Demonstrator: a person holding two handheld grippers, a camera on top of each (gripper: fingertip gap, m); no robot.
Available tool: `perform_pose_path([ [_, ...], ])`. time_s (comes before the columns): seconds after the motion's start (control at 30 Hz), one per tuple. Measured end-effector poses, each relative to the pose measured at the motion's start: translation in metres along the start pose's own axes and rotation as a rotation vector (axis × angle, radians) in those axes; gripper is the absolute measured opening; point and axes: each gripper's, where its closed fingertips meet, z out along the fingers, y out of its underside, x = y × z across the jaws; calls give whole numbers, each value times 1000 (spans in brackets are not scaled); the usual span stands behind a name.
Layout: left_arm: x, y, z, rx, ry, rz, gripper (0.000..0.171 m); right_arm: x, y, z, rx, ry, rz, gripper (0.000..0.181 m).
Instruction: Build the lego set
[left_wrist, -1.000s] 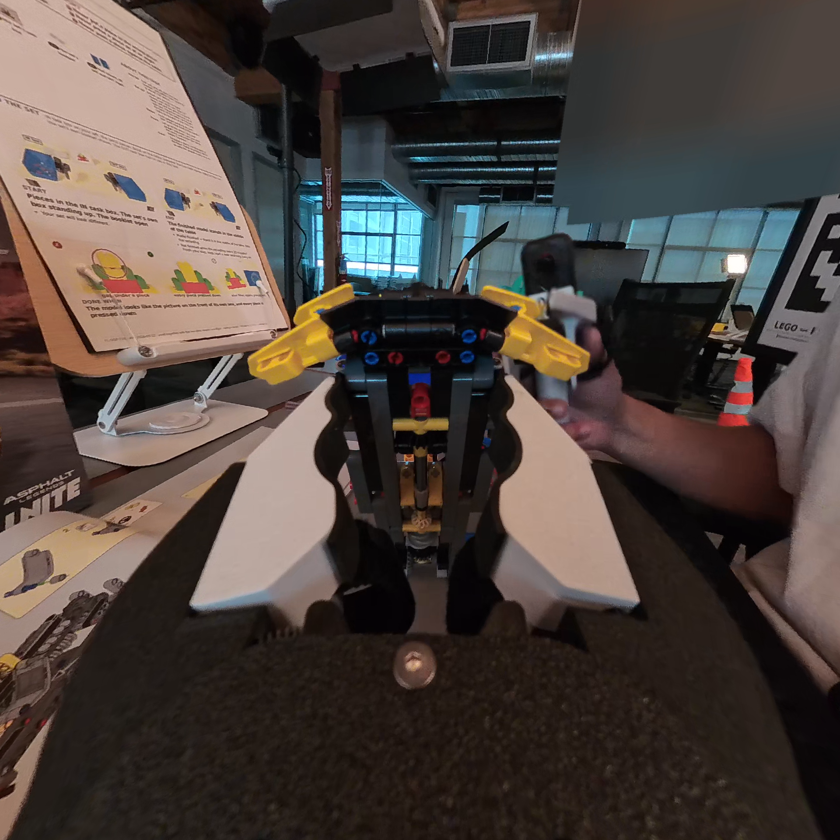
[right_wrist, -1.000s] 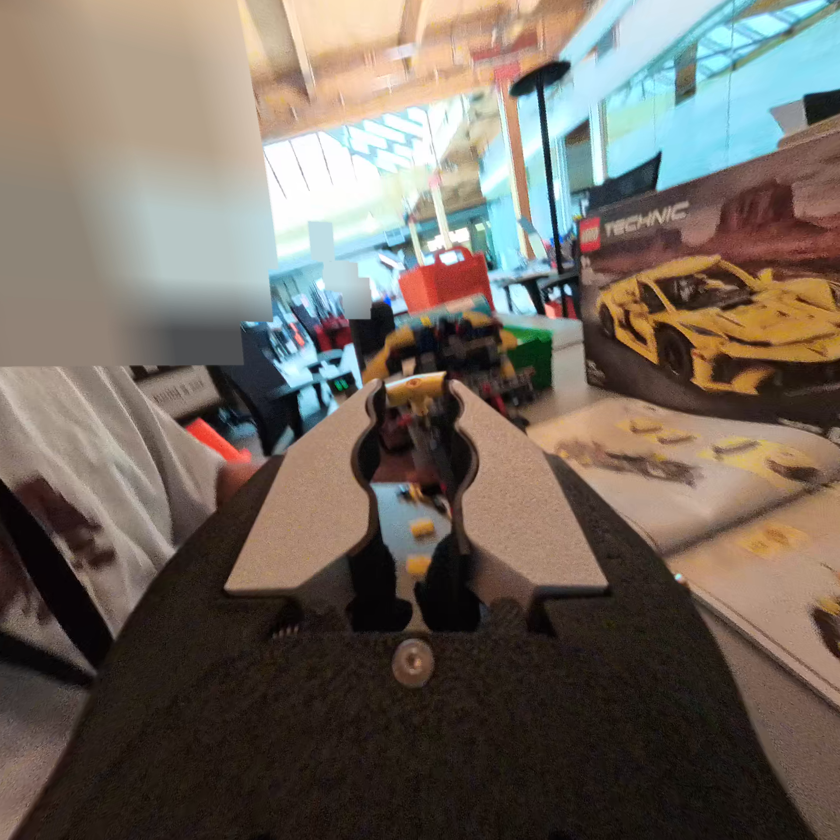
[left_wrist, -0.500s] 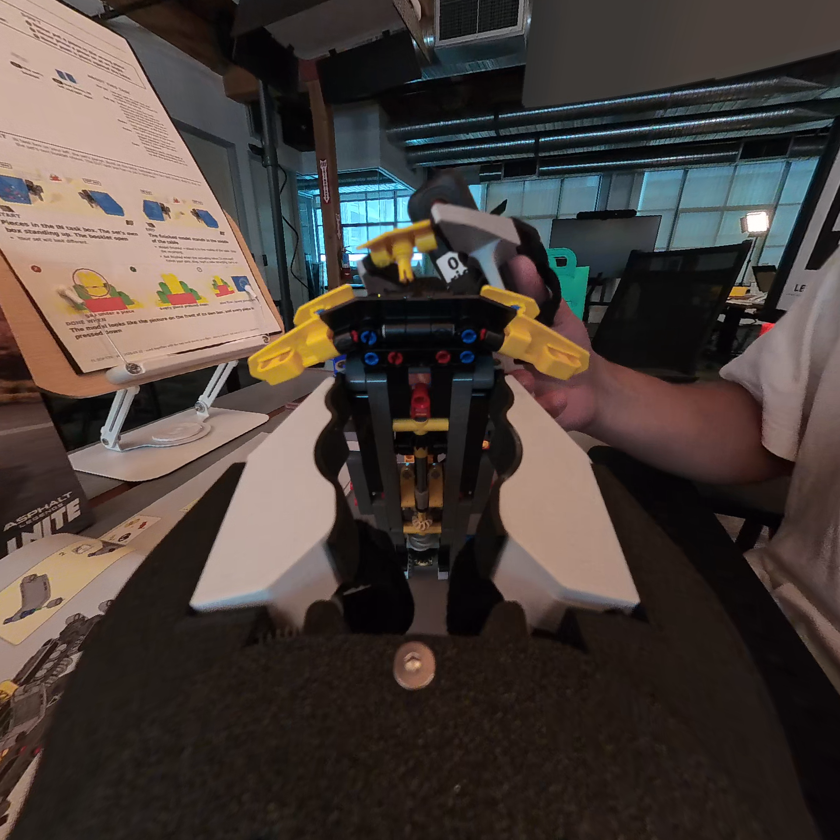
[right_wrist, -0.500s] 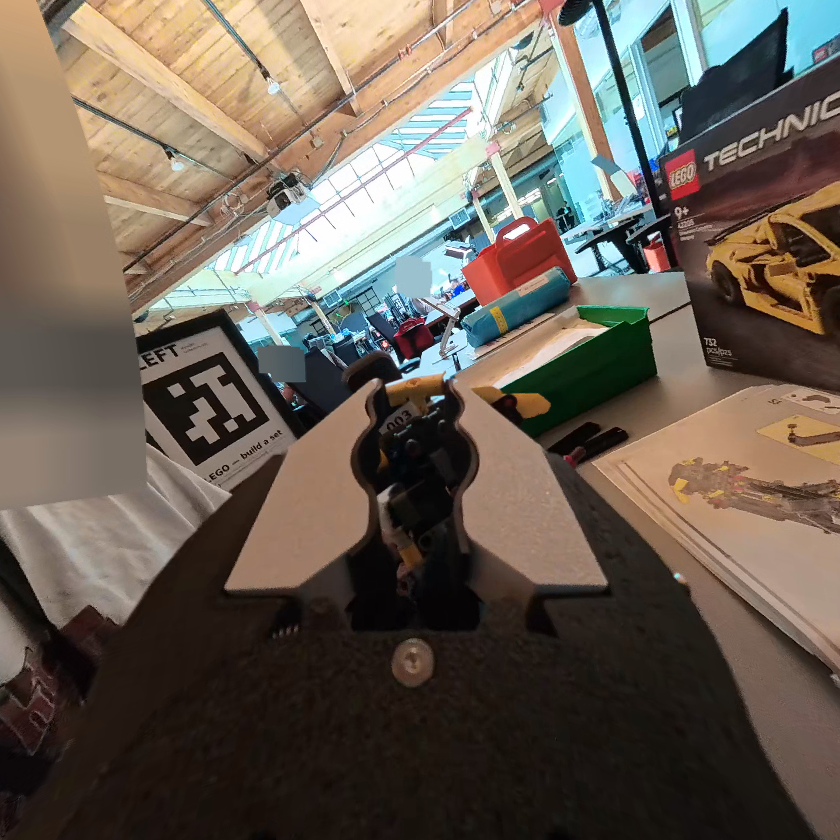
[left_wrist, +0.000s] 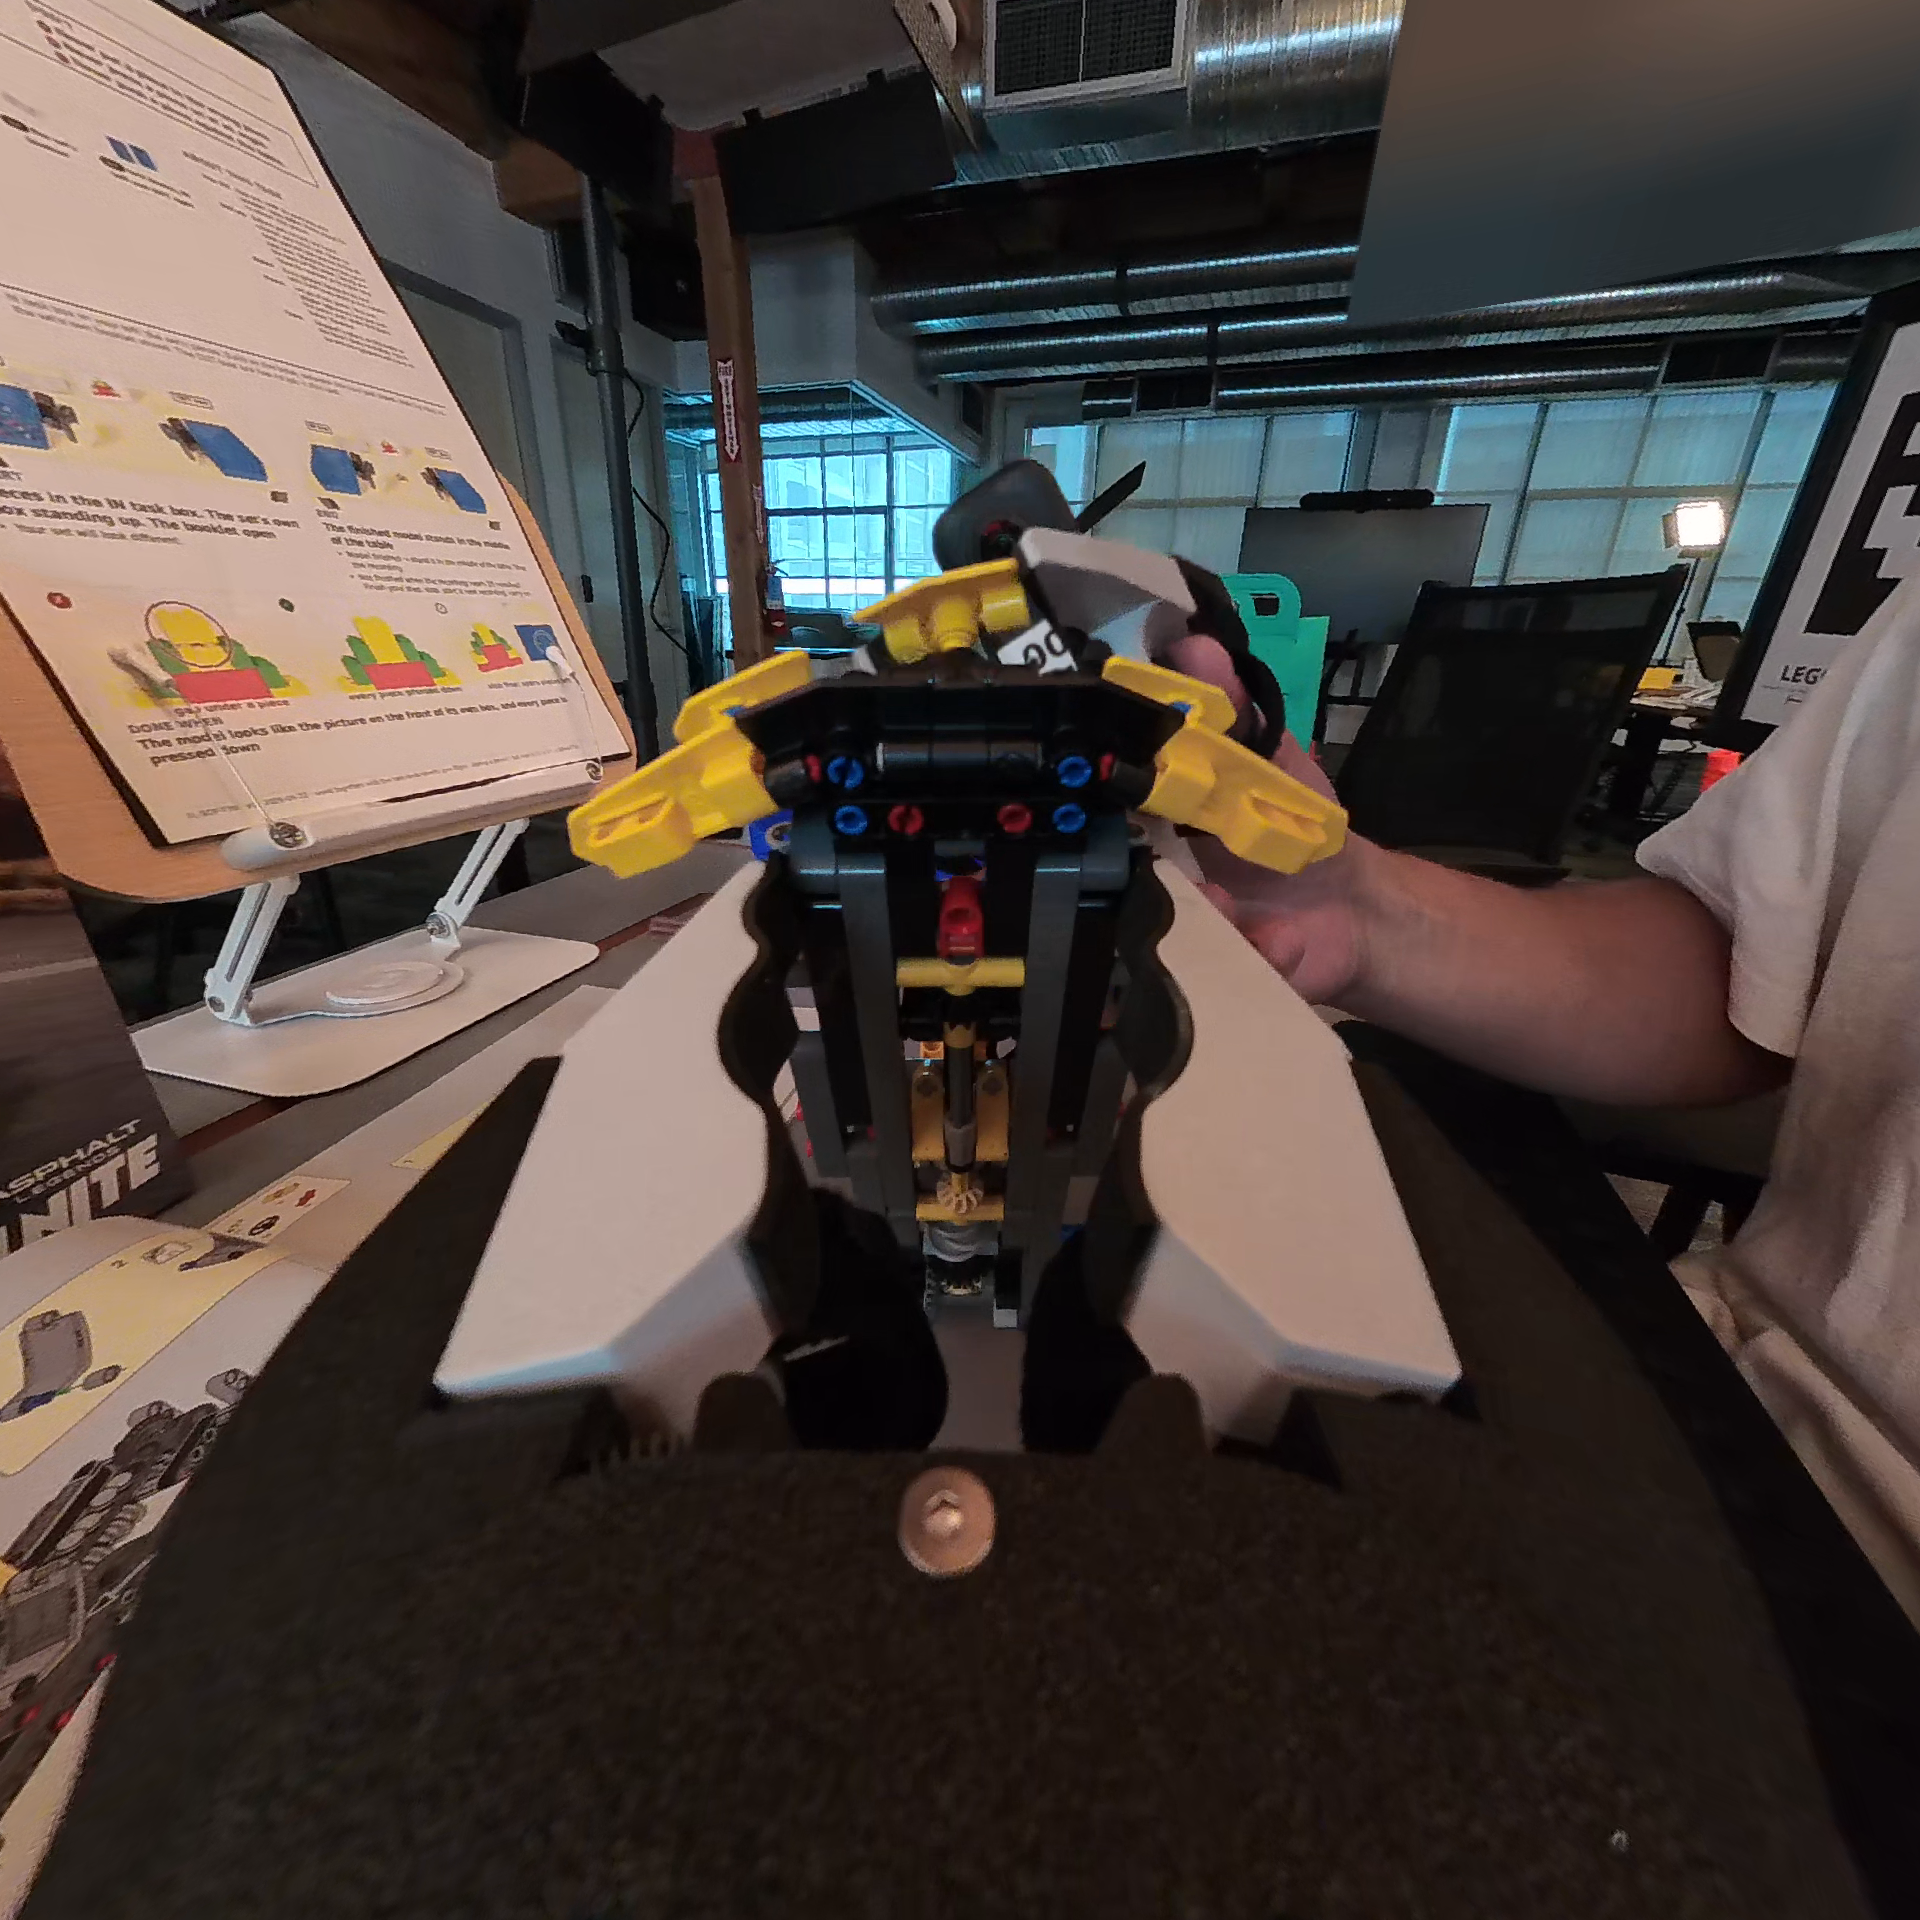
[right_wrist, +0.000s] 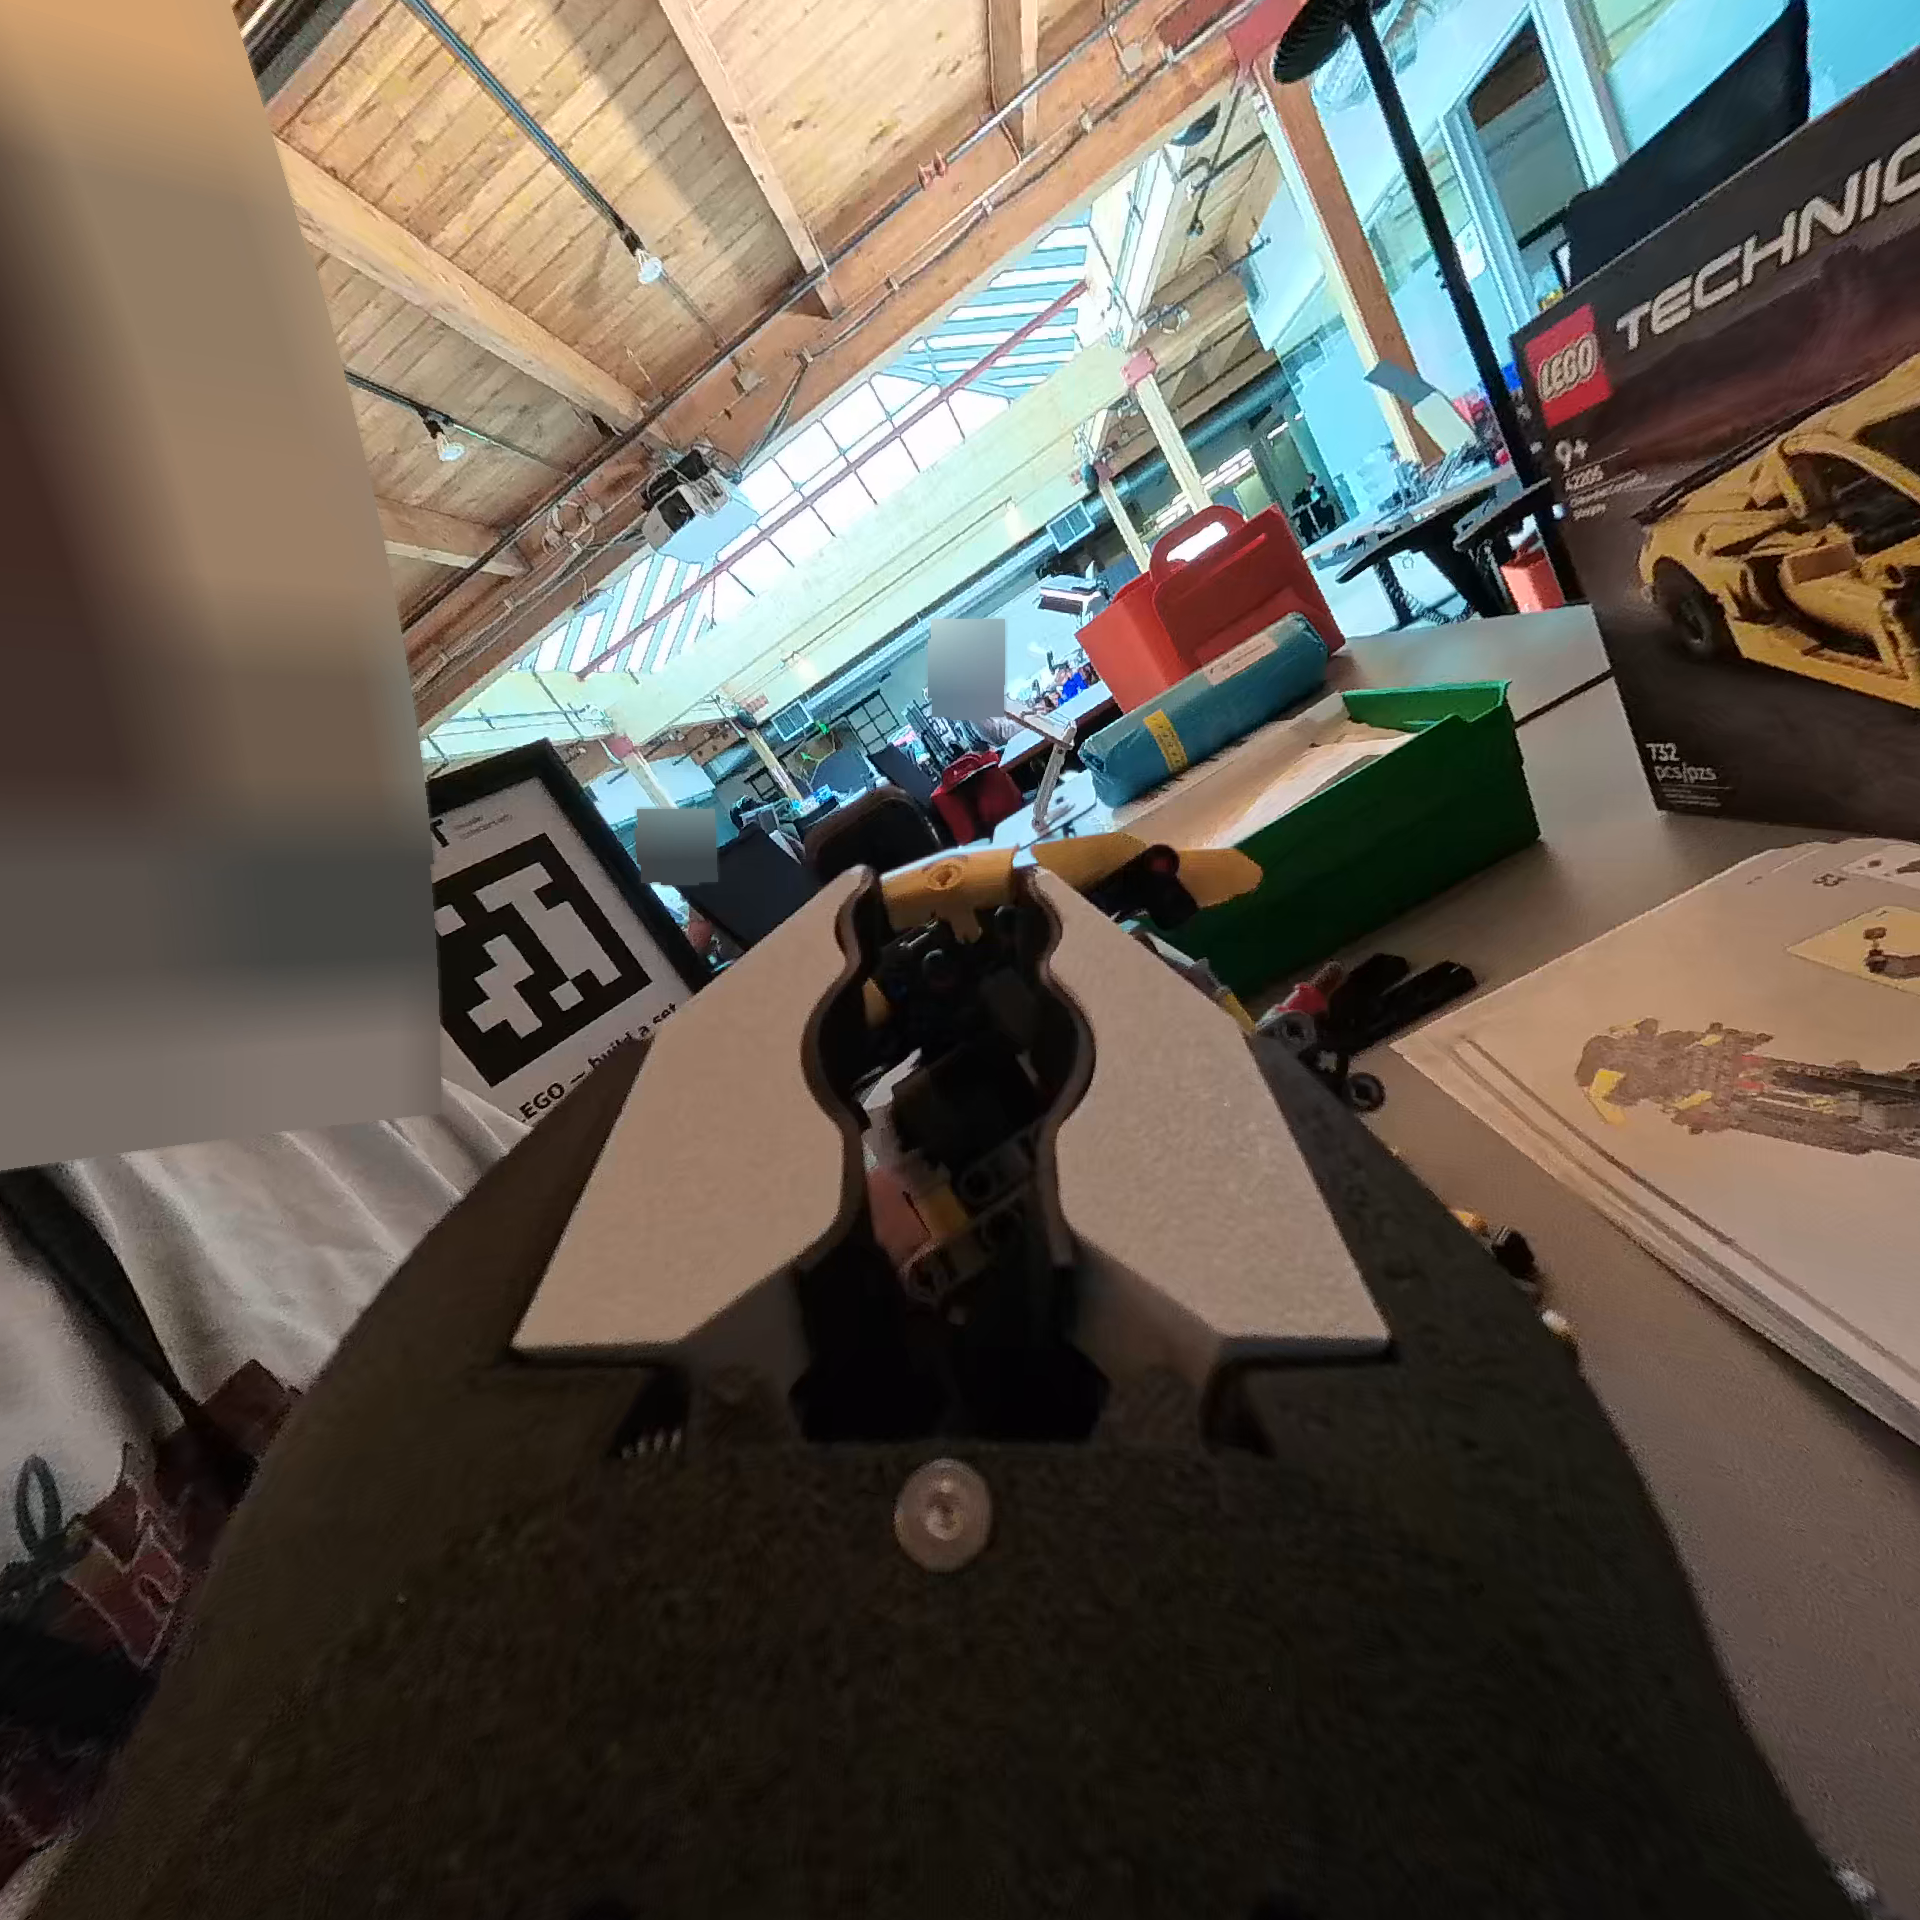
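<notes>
Instruction sheet (left_wrist: 208, 436) propped on stand at far left, angled for reading. Left gripper (left_wrist: 956, 1039) clamped around dark chassis (left_wrist: 956, 1091), held upright off counter as steady base: grey beams, yellow wing panels, blue and red pins. Right gripper (left_wrist: 1039, 613) pinching small yellow piece (left_wrist: 951, 613), pressing onto chassis top.

- grey table (right_wrist: 1538, 665) is what everything sits on
- green bin (right_wrist: 1382, 821) toward the back, set box (right_wrist: 1766, 540) standing upright just beside it
- open instruction booklet (right_wrist: 1683, 1122) lying flat, a few loose black pieces (right_wrist: 1392, 987) between it and the bin
- white stand (left_wrist: 353, 997) propping up an instruction sheet
</notes>
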Motion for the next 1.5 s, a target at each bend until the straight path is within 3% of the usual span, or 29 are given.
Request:
perform_pose_path([
  [0.27,-2,-1,-1,12,1,-12,59,-2,-5,3,67,-16,23,24],
  [0.83,-1,0,-2,-5,7,-12,58,0,3,2,-17,107,-71,24],
  [0.97,0,1,-1,-3,13,-8,58,0,5,-1,-106,128,-210,24],
  [1.27,6,2,0,-17,40,7,58,-5,11,-5,-358,15,-439,24],
  [1.5,13,3,0,-31,76,27,58,-12,15,-6,-579,-113,-376,24],
])
